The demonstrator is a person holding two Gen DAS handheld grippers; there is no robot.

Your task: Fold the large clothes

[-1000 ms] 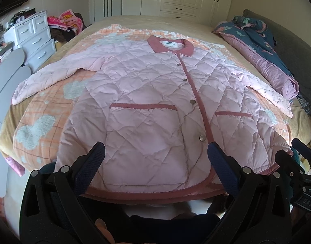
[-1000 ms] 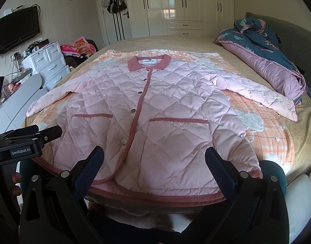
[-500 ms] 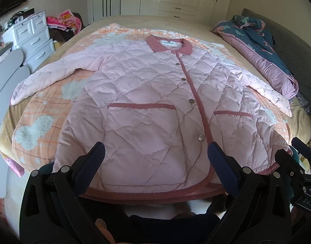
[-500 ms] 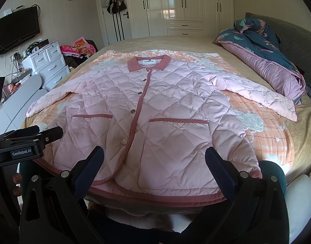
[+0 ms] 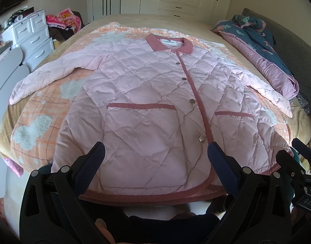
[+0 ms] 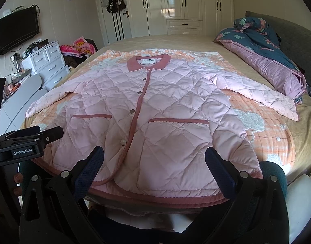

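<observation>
Item one on my screens: a pink quilted jacket (image 5: 147, 105), laid flat and face up on the bed (image 6: 196, 40), buttoned shut, resting on an orange checked blanket (image 5: 39, 109). Its long axis runs from 6 o'clock to 12 o'clock in both views: the dusty-rose collar (image 6: 148, 62) points to 12, away from me, and the trimmed hem (image 5: 151, 197) lies at 6, hanging just over the near edge of the mattress. Sleeves spread out flat towards 9 and 3 o'clock. Two rose-trimmed pockets sit either side of the button placket. Item two: my left gripper (image 5: 155, 158), fingers spread wide, holding nothing; the blue pads (image 5: 94, 166) hover over the hem region, and I cannot tell whether they brush the fabric. Item three: my right gripper (image 6: 154, 159), likewise spread wide and empty, above the hem on the 3 o'clock half. Other fixtures: folded duvet (image 6: 263, 46) at 2 o'clock, white drawer unit (image 6: 47, 63) at 10, wardrobe (image 6: 175, 6) at 12, wall television (image 6: 15, 30) at 10.
</observation>
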